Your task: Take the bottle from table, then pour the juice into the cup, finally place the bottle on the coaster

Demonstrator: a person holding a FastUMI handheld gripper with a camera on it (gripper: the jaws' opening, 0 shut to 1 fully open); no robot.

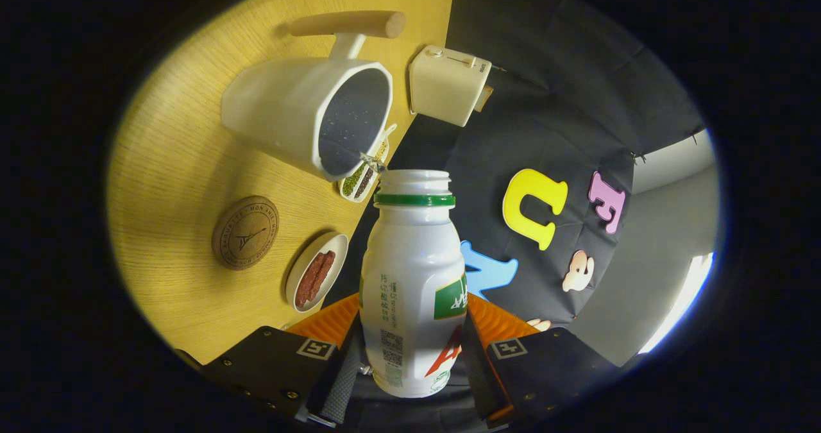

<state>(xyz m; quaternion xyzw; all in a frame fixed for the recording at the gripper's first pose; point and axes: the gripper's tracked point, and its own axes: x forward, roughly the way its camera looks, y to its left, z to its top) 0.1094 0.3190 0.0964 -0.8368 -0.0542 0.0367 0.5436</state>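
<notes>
Fingers (pixel 346 372) of the gripper (pixel 414 369) are clenched on the white plastic bottle with a green neck ring (pixel 412 292), uncapped and held between them. Just beyond its mouth, at eleven o'clock, the white cup with a wooden handle (pixel 308 115) is seen tilted against the wooden table (pixel 173 163). The round cork coaster (pixel 245 232) is found at ten o'clock, well apart from the bottle.

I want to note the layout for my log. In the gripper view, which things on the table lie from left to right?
Coaster → plate of red strips → white cup → toaster. The hand-held gripper is shut on the bottle.
</notes>
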